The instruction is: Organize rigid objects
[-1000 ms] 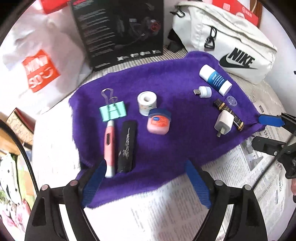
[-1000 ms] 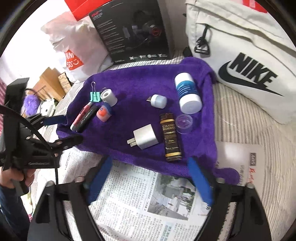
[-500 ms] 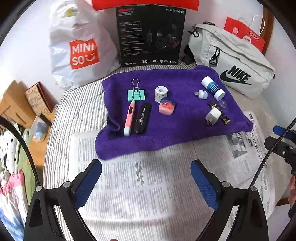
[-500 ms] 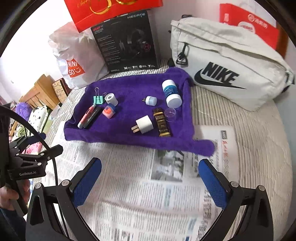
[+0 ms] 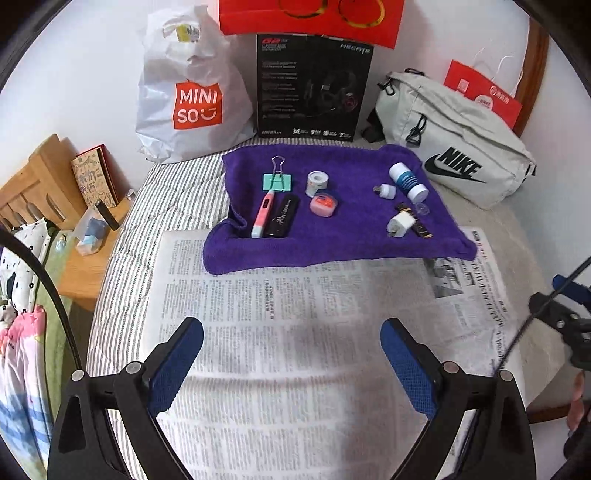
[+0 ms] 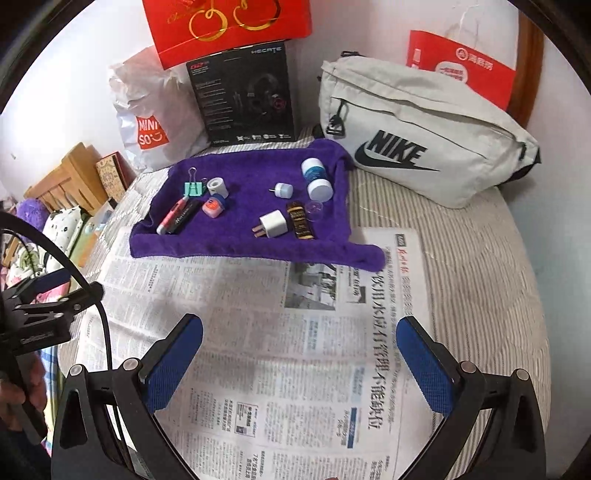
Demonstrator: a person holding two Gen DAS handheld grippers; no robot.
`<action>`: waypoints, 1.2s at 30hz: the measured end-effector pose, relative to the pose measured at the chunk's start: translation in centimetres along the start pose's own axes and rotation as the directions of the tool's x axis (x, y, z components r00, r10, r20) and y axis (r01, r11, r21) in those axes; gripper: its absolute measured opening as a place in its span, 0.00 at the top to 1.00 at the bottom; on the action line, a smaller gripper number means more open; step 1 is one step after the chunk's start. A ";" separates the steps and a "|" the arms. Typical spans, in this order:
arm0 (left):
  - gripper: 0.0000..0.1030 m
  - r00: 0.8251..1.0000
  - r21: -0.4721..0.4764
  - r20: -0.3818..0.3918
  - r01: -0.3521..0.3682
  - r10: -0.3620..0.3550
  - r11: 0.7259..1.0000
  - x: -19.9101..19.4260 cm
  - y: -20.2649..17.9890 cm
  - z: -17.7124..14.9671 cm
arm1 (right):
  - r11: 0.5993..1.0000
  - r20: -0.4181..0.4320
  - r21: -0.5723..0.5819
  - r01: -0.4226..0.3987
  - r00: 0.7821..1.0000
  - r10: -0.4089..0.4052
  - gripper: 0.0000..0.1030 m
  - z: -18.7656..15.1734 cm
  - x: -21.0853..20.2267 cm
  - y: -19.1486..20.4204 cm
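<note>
A purple towel (image 5: 343, 236) (image 6: 243, 243) lies on the bed and holds several small items: a green binder clip (image 5: 277, 181), a pink pen (image 5: 263, 214), a black case (image 5: 282, 216), a tape roll (image 5: 316, 182), a pink tin (image 5: 323, 205), a white charger (image 5: 399, 225) (image 6: 273, 223), a dark tube (image 6: 300, 220), a blue-and-white bottle (image 5: 408, 181) (image 6: 316, 179). My left gripper (image 5: 291, 350) is open and empty over the newspaper (image 5: 295, 314), well short of the towel. My right gripper (image 6: 299, 350) is open and empty, also over the newspaper (image 6: 258, 332).
A Miniso bag (image 5: 188, 92), a black headset box (image 5: 312, 85), a red bag (image 6: 229, 26) and a white Nike bag (image 5: 454, 144) (image 6: 417, 136) stand behind the towel. A wooden bedside stand (image 5: 55, 192) is at the left. The bed edge curves at the right.
Both grippers have pulled back and up from the towel, so the whole towel and the bags behind it now show. The items on the towel have not moved.
</note>
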State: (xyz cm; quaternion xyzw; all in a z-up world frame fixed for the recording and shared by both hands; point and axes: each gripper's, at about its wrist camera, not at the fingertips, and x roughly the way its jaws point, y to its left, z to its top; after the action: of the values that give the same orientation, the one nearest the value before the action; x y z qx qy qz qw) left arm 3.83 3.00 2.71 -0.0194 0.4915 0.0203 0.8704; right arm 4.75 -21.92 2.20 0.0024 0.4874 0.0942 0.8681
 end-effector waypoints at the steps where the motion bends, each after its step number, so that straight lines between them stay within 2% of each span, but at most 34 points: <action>1: 0.05 1.000 0.001 0.008 0.005 -0.005 1.000 -0.4 -0.2 -0.1 | 1.000 0.001 0.001 0.008 1.000 -0.008 0.00 -0.1 -0.1 0.0; 9: 0.05 1.000 -0.004 0.014 0.018 -0.018 1.000 -1.4 -0.8 -0.7 | 0.999 0.022 -0.007 0.041 0.999 -0.041 0.00 -1.0 -1.4 0.2; 36: 0.05 1.000 0.012 0.004 0.019 -0.019 1.000 -1.5 -1.4 -1.8 | 0.998 0.008 -0.006 0.057 0.998 -0.057 0.00 -1.8 -1.6 0.3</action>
State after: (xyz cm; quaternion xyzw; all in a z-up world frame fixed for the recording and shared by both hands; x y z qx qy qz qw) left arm 1.61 1.53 3.06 -0.0189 0.4894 0.0093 0.8718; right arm 2.32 -22.06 2.63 -0.0137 0.4835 0.0711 0.8723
